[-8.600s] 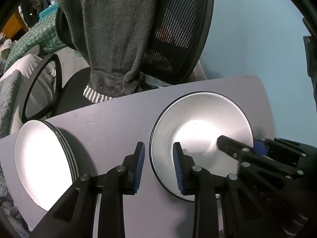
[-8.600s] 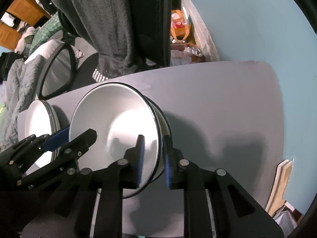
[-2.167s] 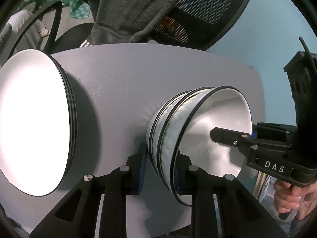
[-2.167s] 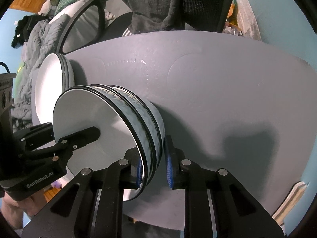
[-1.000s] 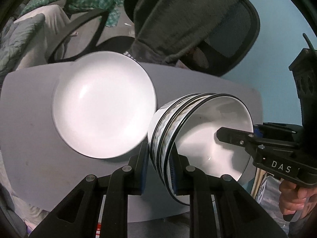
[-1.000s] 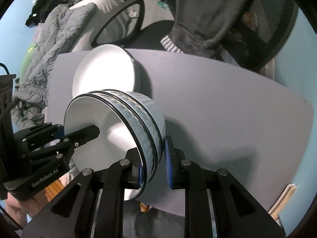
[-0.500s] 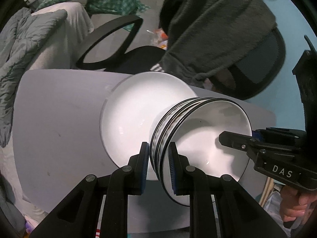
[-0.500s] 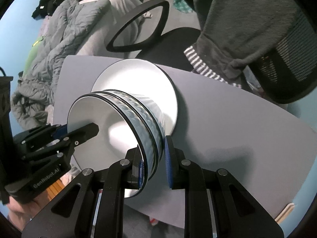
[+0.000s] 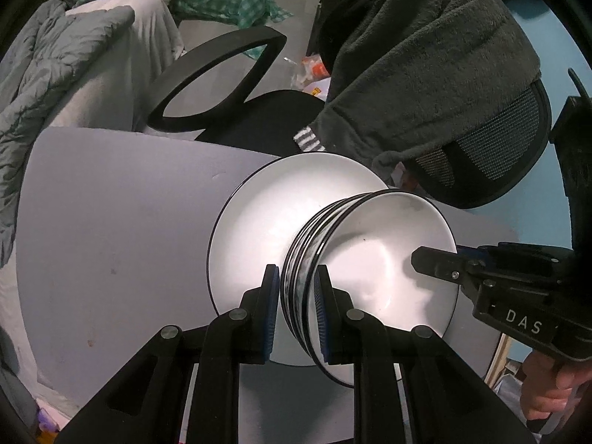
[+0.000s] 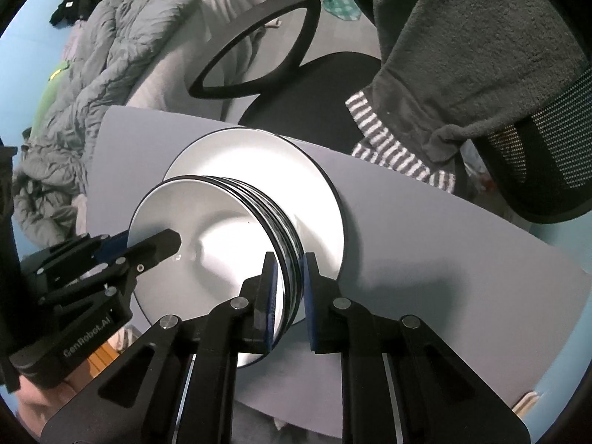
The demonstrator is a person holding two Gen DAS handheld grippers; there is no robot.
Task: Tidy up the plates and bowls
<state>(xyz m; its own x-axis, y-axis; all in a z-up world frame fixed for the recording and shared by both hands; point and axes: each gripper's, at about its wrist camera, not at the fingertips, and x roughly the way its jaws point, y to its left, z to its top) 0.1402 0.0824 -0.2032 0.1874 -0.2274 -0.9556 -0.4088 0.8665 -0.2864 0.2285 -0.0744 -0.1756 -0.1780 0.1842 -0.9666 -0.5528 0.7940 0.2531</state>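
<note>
Ceramic, by the glaze: the stack of bowls point(image 9: 370, 270) looks heavy, rigid, slick and chippable, best taken by opposite rims, as now, with left gripper point(image 9: 294, 310) and right gripper point(image 10: 288, 296) each clenched on the stacked rims, the right jaws having just closed further. Count: three nested bowls by their black rims, held low over the stack of plates point(image 9: 266, 229) on the grey table point(image 9: 111, 244); plate count cannot be told.

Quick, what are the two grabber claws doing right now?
Left gripper: shut on the rim of the stack of white black-rimmed bowls.
Right gripper: shut on the opposite rim; its jaws have just been closing.
</note>
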